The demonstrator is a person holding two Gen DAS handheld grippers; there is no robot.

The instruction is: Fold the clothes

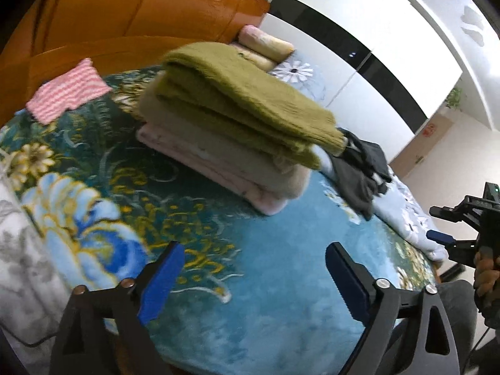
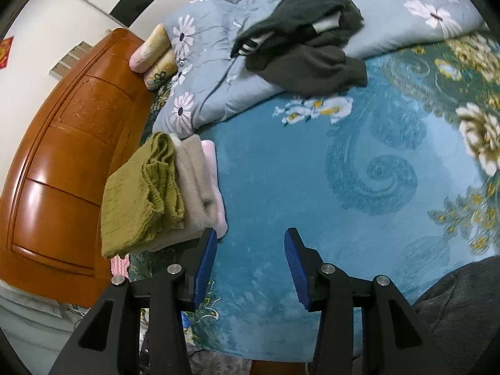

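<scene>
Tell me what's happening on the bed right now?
Clothes folding, mid-job. A folded stack sits on the blue floral blanket: olive green sweater on top, beige and pink pieces beneath. A dark grey garment lies crumpled on the light blue duvet, unfolded. Left tool and right tool are both open, holding nothing.

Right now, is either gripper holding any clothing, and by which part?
Nothing is held. The left gripper and right gripper are both open above the blanket.
</scene>
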